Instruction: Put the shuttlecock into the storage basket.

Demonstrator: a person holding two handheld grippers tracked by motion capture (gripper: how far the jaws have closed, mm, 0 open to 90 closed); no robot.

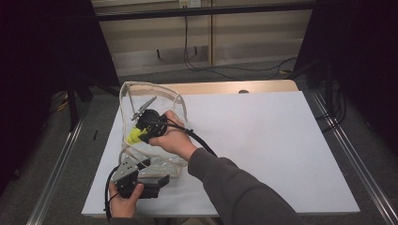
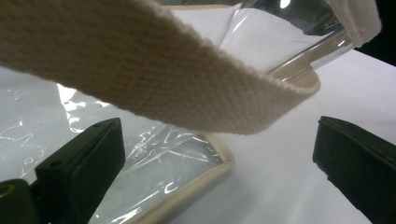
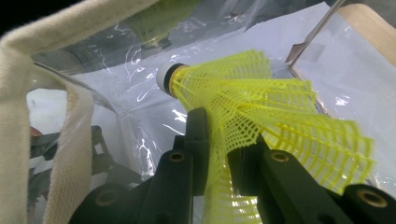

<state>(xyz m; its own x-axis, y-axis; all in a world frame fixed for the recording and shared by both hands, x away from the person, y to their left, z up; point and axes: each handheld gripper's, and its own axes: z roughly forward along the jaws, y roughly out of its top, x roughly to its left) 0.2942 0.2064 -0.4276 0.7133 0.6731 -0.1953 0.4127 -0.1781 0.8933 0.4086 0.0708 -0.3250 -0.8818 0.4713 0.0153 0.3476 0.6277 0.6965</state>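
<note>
Yellow mesh of the shuttlecock is pinched in the right gripper, inside the mouth of the clear bag. Lower it deep before letting go. The left gripper gapes beneath the strap; it should hold the opening wide.

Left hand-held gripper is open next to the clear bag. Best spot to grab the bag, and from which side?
Probably the cream webbing handle: flat, stiff, arching right across the open left hand-held gripper. Come from below and close across its flat faces; the clear bag wall is slick film.
</note>
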